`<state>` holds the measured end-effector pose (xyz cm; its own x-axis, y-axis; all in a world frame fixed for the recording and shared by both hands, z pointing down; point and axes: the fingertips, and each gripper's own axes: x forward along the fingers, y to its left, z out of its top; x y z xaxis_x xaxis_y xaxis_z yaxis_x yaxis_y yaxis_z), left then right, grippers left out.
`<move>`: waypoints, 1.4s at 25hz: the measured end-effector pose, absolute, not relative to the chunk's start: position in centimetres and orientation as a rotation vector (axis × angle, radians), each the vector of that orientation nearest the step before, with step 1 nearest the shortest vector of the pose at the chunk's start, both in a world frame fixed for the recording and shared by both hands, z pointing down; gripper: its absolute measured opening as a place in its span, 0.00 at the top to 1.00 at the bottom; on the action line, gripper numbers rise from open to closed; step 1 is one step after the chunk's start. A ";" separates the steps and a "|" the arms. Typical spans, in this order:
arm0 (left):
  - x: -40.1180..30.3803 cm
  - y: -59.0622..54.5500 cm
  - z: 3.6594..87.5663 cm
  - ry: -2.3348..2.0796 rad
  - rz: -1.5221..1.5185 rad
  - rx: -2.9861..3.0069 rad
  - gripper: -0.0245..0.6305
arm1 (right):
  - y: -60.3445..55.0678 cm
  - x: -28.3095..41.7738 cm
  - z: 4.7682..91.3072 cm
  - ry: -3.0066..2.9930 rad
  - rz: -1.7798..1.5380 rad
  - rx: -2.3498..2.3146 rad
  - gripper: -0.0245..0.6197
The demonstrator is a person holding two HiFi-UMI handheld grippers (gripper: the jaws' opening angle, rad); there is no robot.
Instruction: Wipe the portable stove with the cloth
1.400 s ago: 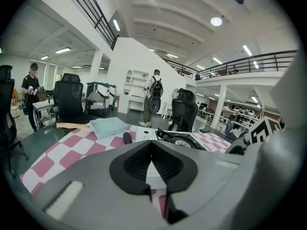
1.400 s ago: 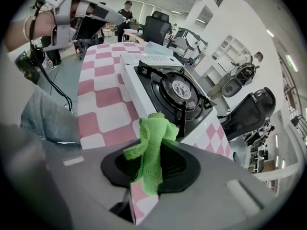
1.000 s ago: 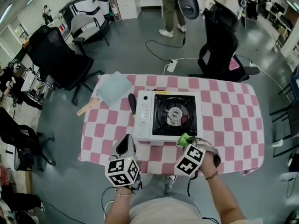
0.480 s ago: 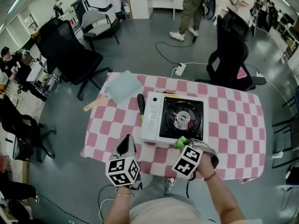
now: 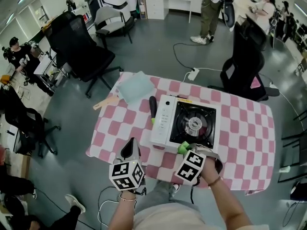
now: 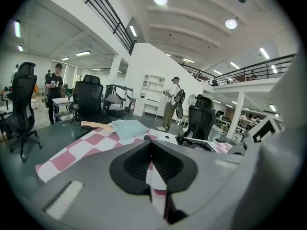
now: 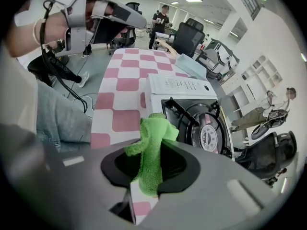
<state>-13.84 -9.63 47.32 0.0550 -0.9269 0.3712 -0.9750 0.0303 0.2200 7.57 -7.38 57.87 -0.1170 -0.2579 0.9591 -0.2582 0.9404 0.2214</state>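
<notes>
The white portable stove (image 5: 165, 123) with its black burner top sits mid-table on the pink checked tablecloth (image 5: 240, 138). My right gripper (image 5: 185, 149) is shut on a bunched green cloth (image 5: 183, 147), held at the stove's near edge. In the right gripper view the green cloth (image 7: 152, 145) stands up from the jaws of the right gripper (image 7: 149, 169), with the stove (image 7: 184, 87) just ahead. My left gripper (image 5: 130, 146) hovers over the table's near left edge, shut and empty. In the left gripper view the left gripper (image 6: 152, 164) points toward the stove (image 6: 192, 143).
A light blue folded cloth (image 5: 135, 86), a wooden stick (image 5: 106, 102) and a black-handled tool (image 5: 152, 107) lie left of the stove. Black office chairs (image 5: 79, 47) (image 5: 247, 63) stand beyond the table. A power strip (image 5: 193, 74) lies on the floor, and a person (image 5: 211, 6) stands far back.
The head view has shifted, so table and stove sit a little lower and further right. The green cloth now sits slightly further left along the stove's near edge. Both grippers keep their grip states.
</notes>
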 end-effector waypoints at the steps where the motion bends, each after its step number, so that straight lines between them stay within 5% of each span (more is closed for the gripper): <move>1: -14.0 -9.5 47.3 -1.905 0.154 1.920 0.96 | -7.4 7.3 57.9 -1.705 -0.004 0.388 0.82; 35: -21.2 -6.7 47.9 -2.042 0.102 1.733 0.96 | -7.6 -0.4 57.6 -1.752 -0.082 0.221 0.82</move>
<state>-21.20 -6.68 47.89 -0.1028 -0.9168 0.3858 -0.9507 0.2046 0.2330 -0.42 -7.65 57.63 -0.1773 -0.1935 0.9649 -0.1031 0.9787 0.1774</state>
